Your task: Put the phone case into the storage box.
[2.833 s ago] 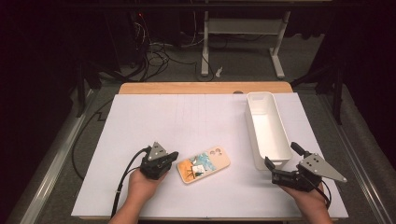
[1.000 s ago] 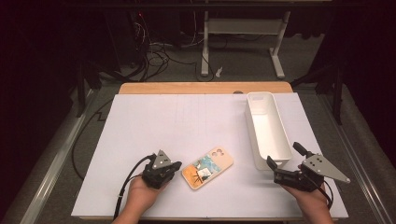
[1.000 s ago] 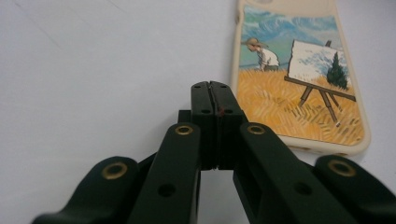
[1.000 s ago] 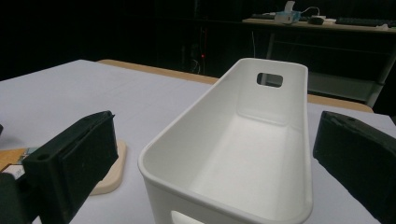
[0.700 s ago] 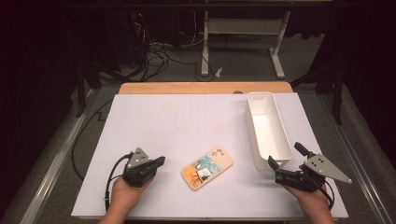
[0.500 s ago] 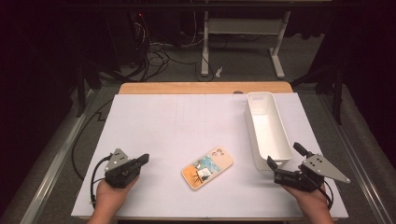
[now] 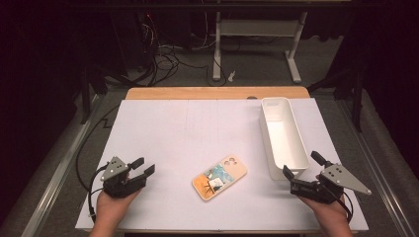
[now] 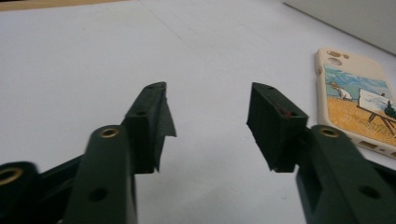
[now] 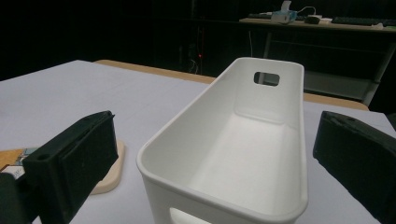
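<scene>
A phone case (image 7: 220, 178) with a painted picture on it lies flat on the white table cover, near the front middle. My left gripper (image 7: 143, 165) rests low at the front left, well apart from the case and pointing toward it. Its jaws have just been opening and stand open with nothing between them. In the left gripper view the gripper (image 8: 208, 93) faces bare cover, with the case (image 8: 359, 102) off to the right. My right gripper (image 7: 300, 164) is open at the front right, its jaws wide at the near end of a white bin (image 7: 266, 133).
The long, empty white bin (image 9: 187, 121) runs away from my right gripper (image 9: 219, 121), with a handle slot in its far end. The phone case's corner (image 9: 109, 172) lies left of it. A wooden table edge (image 7: 197, 93) borders the cover at the back.
My left gripper has pulled away from the phone case to the left, and its jaws have gone from shut to open. The right gripper and the case have stayed put.
</scene>
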Tool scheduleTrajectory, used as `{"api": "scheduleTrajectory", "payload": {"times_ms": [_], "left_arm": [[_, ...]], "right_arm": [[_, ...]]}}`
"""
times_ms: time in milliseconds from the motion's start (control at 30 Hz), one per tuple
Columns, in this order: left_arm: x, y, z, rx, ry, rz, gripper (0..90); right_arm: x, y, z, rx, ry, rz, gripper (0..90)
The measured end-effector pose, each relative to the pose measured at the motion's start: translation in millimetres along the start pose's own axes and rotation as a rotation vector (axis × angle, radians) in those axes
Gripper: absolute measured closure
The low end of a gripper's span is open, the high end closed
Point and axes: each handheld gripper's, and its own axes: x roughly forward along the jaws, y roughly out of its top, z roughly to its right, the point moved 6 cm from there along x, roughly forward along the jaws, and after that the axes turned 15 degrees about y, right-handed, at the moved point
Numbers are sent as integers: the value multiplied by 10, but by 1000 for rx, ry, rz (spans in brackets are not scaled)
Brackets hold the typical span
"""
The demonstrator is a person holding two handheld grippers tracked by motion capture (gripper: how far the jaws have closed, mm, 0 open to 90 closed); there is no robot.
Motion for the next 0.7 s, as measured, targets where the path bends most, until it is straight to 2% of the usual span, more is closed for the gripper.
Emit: {"api": "scheduleTrajectory", "payload": {"times_ms": [133, 300, 400, 500, 533, 600, 700], "left_arm": [[-8, 0, 12, 14, -2, 23, 356], [-15, 18, 23, 6, 0, 50, 246], [2, 22, 16, -7, 21, 46, 126], [13, 24, 17, -17, 24, 38, 2], [19, 26, 23, -35, 20, 29, 2], [13, 36, 26, -21, 38, 39, 2], [-5, 46, 37, -22, 36, 44, 2]], "right_arm": [[-15, 2, 15, 6, -3, 6, 2], [-37, 22, 15, -3, -6, 17, 1], [-47, 49, 16, -11, -9, 26, 0], [-51, 77, -6, -22, 0, 37, 0], [-50, 83, -13, -27, 0, 34, 0], [-47, 95, -31, -36, 9, 32, 0], [-38, 108, -45, -43, 10, 28, 0]]}}
